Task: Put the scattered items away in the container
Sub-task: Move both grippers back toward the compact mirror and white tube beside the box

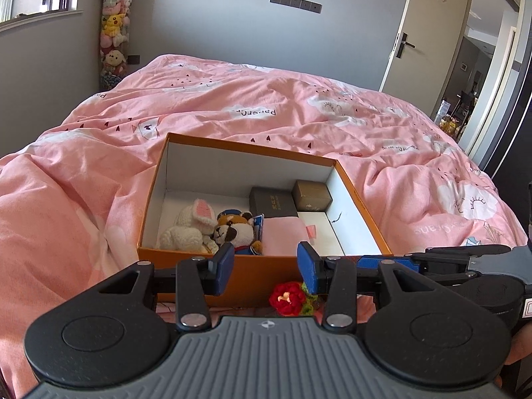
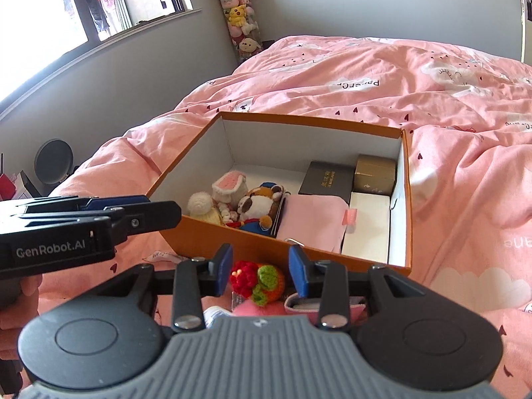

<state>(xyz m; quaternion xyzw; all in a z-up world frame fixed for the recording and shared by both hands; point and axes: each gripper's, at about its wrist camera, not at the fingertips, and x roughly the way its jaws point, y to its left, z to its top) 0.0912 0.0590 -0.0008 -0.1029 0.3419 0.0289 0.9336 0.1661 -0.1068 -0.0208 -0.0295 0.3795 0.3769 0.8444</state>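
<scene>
Nearest in the left wrist view, the left gripper (image 1: 264,264) has its jaws apart and nothing is between them; it hangs over the near wall of the box (image 1: 252,274). The right gripper (image 2: 260,271) is also released, with its jaws a little apart and empty, above the items that lie on the duvet (image 2: 465,153) just before the box's near wall. These items are a red knitted flower (image 2: 243,277) and, touching it on the right, an orange and green knitted piece (image 2: 269,282). Under them lies a pink fluffy thing (image 2: 256,307), and beside it a small pink pouch (image 2: 301,304), partly hidden by the gripper. The left wrist view shows the same flower against the box's near wall.

The orange box stands open on the duvet near the bed's near edge. Inside, at its near left corner, lie a white rabbit (image 1: 189,226) and a brown and white plush dog (image 1: 237,231), touching each other. A folded pink cloth (image 1: 286,236) fills the near middle, and a white flat box (image 2: 367,226) lies along the right wall. Behind them, toward the far right corner, a black case (image 1: 272,201) and a gold box (image 1: 312,194) stand side by side.

Farther away, a clear tube of plush toys (image 1: 114,30) stands in the room corner beyond the bed.
</scene>
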